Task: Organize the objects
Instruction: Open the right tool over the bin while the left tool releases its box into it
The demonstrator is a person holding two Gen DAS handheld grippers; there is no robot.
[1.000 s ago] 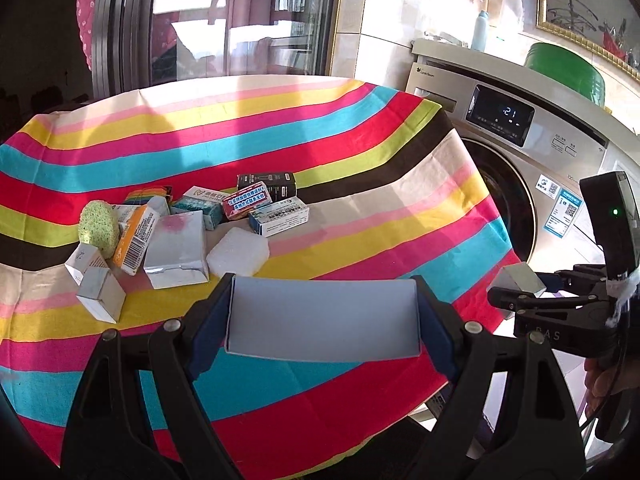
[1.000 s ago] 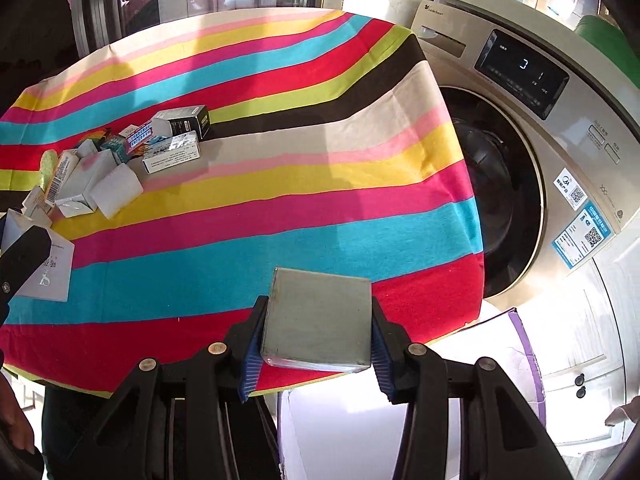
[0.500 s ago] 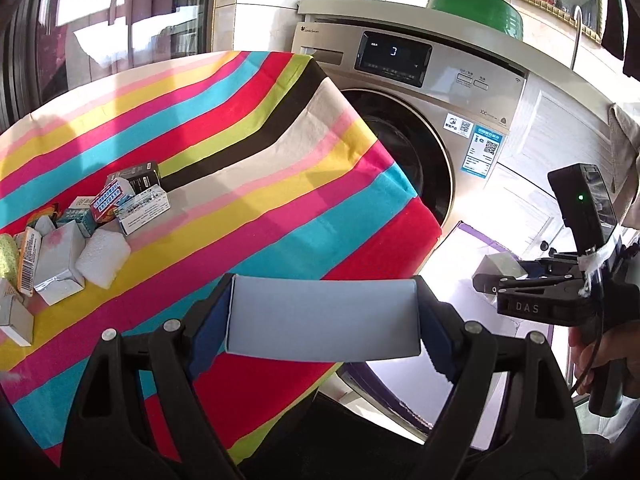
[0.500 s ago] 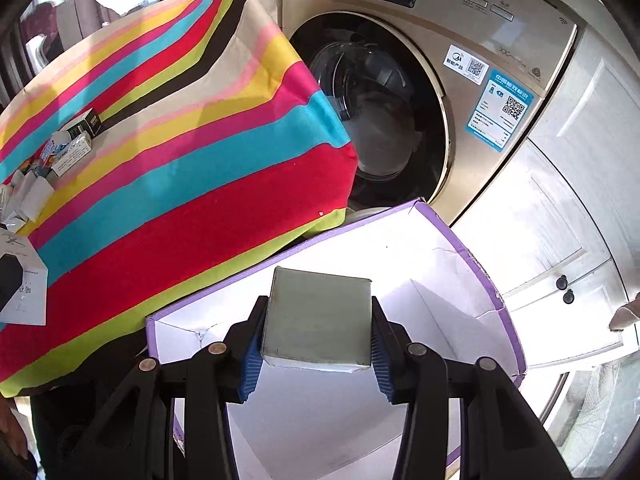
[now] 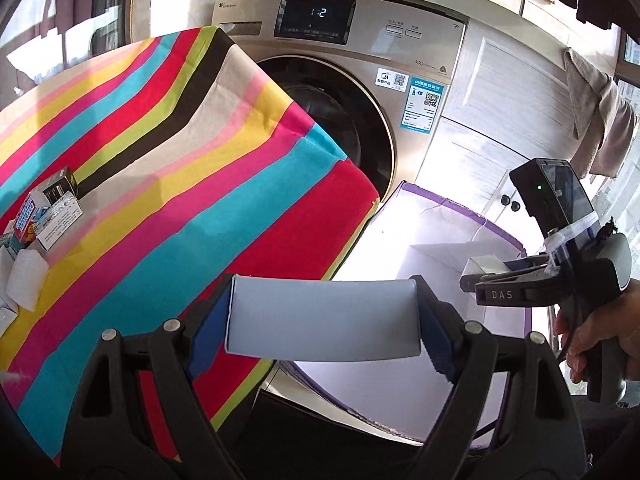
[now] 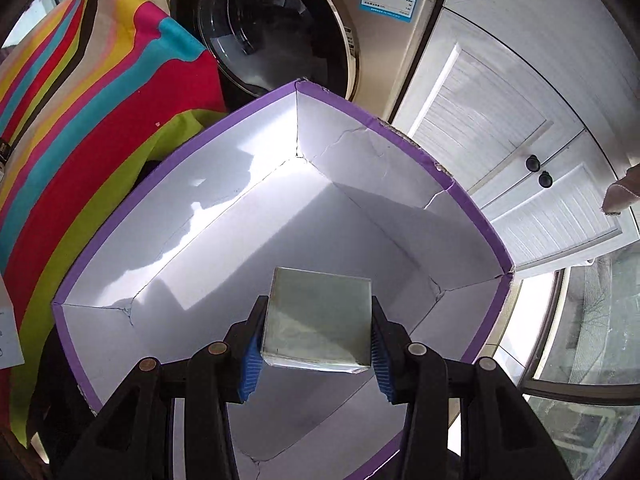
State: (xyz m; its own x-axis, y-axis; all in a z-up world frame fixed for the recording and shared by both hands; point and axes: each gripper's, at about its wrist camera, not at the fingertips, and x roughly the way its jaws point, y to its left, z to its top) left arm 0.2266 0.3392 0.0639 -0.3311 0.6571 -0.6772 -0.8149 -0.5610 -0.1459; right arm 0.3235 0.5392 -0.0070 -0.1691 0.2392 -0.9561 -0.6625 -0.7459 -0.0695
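My left gripper (image 5: pixel 322 322) is shut on a wide pale grey-blue box (image 5: pixel 322 320), held over the table's right corner beside the carton. My right gripper (image 6: pixel 318 332) is shut on a silver-grey box (image 6: pixel 318 326) and holds it above the inside of a white carton with a purple rim (image 6: pixel 476 216). The carton looks empty inside. In the left wrist view the right gripper (image 5: pixel 484 276) hangs over the same carton (image 5: pixel 452 204). Several small boxes (image 5: pixel 44 216) lie on the striped tablecloth (image 5: pixel 200 184) at the far left.
A front-loading washing machine (image 5: pixel 348 92) stands behind the table and the carton. White cupboard doors (image 6: pixel 520 112) are to the right of it. A towel (image 5: pixel 600 116) hangs at the far right. The carton stands below the table's edge.
Both grippers have swung right, away from the pile of boxes on the table. The right gripper has gone from over the table edge to above the carton's inside. Both still hold their boxes.
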